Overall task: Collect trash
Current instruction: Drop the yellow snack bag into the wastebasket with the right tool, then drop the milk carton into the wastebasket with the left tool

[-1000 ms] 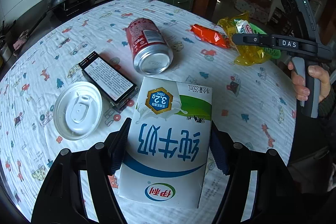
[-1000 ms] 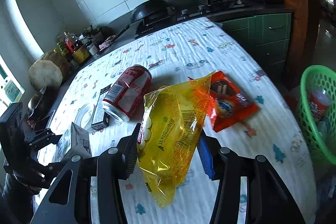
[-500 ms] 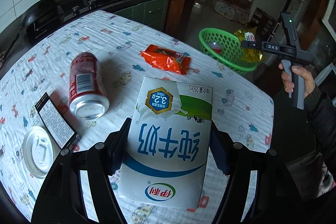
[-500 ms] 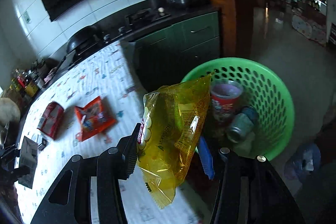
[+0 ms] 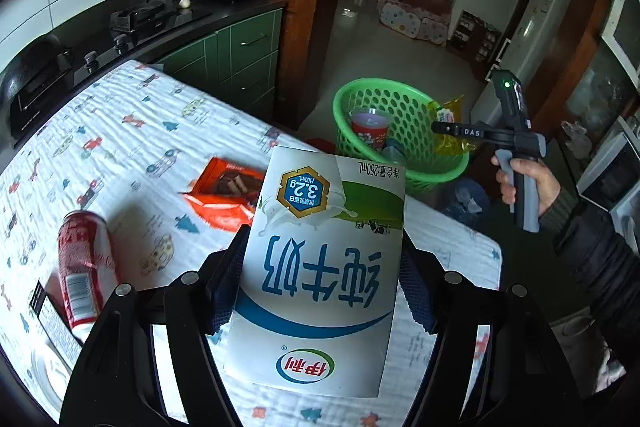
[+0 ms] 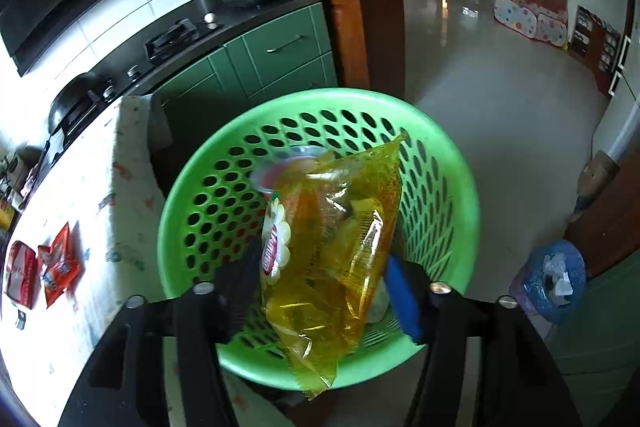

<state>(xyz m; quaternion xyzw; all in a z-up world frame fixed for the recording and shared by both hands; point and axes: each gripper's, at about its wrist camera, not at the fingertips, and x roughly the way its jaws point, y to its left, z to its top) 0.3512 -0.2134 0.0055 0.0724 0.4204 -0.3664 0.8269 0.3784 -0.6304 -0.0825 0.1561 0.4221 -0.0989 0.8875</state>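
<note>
Milk carton fills the lower centre of the left view, pinched by the left hand-held gripper above the worktop. Right hand-held gripper clamps a yellow snack bag over the green basket, which already holds what looks like a cup. Red can and orange wrapper sit lower left.
</note>
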